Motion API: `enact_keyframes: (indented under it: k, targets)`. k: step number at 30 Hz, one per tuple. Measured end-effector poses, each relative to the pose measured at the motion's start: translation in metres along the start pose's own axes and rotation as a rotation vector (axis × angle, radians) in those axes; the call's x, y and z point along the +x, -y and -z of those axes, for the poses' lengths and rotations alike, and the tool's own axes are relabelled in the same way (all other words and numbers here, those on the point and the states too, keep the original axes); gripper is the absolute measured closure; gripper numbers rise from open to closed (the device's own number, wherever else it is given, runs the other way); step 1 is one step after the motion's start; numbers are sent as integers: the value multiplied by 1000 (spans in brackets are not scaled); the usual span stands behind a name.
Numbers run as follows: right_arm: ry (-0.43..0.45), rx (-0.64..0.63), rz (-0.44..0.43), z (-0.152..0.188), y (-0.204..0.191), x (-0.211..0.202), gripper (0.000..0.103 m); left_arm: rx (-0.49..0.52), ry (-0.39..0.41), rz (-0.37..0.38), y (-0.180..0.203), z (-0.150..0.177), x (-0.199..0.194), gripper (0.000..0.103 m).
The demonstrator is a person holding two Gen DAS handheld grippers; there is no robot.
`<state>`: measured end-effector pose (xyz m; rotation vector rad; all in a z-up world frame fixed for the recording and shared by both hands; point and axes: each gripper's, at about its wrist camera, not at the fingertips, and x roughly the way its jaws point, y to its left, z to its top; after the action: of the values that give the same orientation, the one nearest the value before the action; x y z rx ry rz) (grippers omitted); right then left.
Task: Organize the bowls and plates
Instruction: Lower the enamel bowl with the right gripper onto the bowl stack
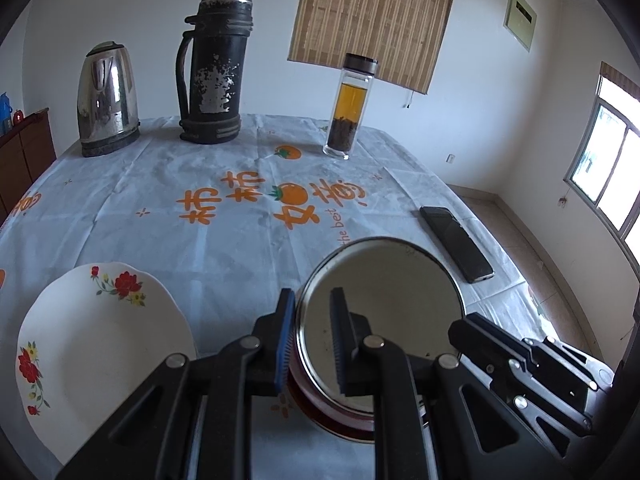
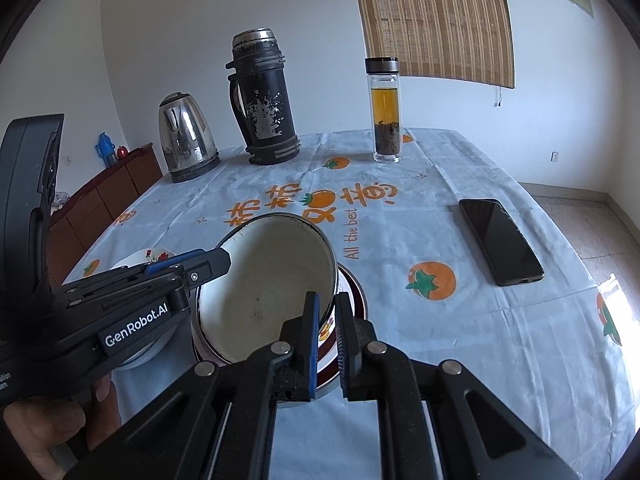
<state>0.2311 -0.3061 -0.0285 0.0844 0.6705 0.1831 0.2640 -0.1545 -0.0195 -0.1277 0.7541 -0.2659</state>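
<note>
A white enamel bowl [image 1: 384, 304] with a dark rim and red outer wall is tilted just above the table; it also shows in the right wrist view [image 2: 272, 280]. My left gripper [image 1: 312, 340] is shut on its left rim, one finger inside and one outside. My right gripper [image 2: 327, 340] is shut on its near right rim. A red-rimmed plate [image 2: 356, 284] lies under the bowl. A white plate with red flowers [image 1: 100, 344] lies on the table to the left.
On the printed tablecloth [image 1: 200, 208] stand a steel kettle [image 1: 106, 100], a black thermos [image 1: 216, 68] and a glass tea bottle [image 1: 346, 108] at the back. A black phone [image 1: 456, 244] lies right. The table edge drops to the floor at right.
</note>
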Motion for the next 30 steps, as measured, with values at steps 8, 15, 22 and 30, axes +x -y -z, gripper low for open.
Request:
enact_keyframes:
  k: [8, 15, 22, 30]
  targets:
    - [-15, -3, 5, 0, 0, 3, 93, 9, -14, -6, 1, 2, 4, 88]
    - [-22, -9, 5, 1, 0, 4, 92, 15, 0, -7, 2, 2, 2, 88]
    - [-22, 17, -14, -2, 4, -1, 92, 23, 15, 2, 1, -1, -5, 88]
    - [-65, 28, -19, -6, 7, 1, 92, 5, -16, 54, -3, -4, -9, 88]
